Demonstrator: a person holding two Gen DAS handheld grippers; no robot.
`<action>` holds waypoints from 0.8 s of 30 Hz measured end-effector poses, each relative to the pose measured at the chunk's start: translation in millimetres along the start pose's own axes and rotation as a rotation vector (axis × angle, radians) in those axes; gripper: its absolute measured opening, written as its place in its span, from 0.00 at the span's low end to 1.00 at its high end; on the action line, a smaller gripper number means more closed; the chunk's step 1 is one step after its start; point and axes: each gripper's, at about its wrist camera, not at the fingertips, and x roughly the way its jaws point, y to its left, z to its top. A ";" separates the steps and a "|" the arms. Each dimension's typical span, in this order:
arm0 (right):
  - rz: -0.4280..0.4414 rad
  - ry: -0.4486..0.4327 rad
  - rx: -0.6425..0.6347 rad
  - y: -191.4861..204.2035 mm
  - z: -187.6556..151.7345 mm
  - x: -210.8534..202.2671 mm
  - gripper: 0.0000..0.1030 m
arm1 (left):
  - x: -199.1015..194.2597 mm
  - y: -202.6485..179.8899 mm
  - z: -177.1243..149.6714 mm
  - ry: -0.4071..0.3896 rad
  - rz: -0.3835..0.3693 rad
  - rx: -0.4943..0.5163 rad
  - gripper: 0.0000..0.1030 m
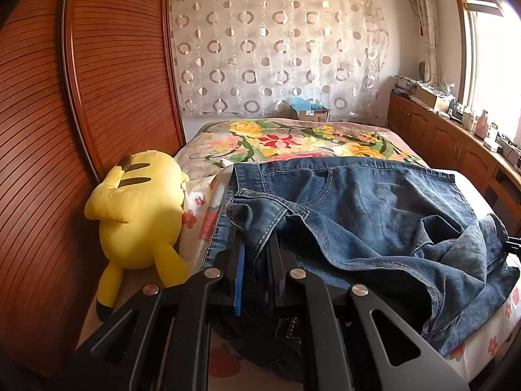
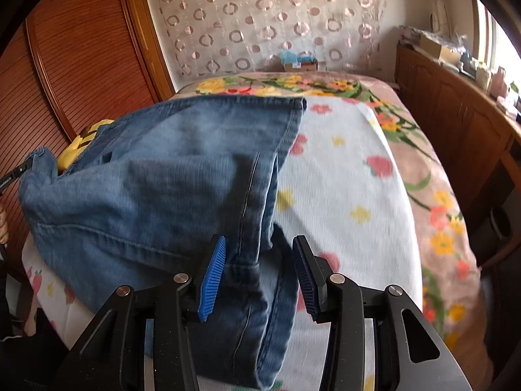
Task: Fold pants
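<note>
Right wrist view shows the right gripper part open, its blue pads standing clear on either side of a folded leg of the jeans; the denim passes between them, but neither pad presses on it. The jeans lie on the bed, their long axis running from this gripper toward the far left, where a hem edge lies flat near the flowered blanket. From the left wrist view, the left gripper is clamped nearly shut on a bunched edge of denim just in front of it, with the waistband spread across the bed beyond and the rest heaped to its right. A yellow plush sits to the left, apart from the cloth. So the left hand has hold of the jeans while the right has none; I judge any next fold would be carried by the left, or need the right to grip anew.
</note>
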 end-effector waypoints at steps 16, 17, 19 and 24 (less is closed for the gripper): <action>0.082 -0.028 -0.074 16.3 -0.6 -23.5 0.07 | -6.0 -1.7 3.3 -0.018 -0.008 -0.007 0.10; 0.080 -0.050 -0.084 16.0 7.8 -30.2 0.07 | -9.5 -0.8 7.3 -0.032 -0.007 -0.010 0.10; 0.080 -0.114 -0.094 13.9 23.9 -47.0 0.07 | -14.6 0.8 16.2 -0.054 -0.002 -0.013 0.09; 0.062 -0.268 -0.071 -3.3 61.5 -83.6 0.07 | -21.0 8.3 45.7 -0.111 0.030 -0.032 0.09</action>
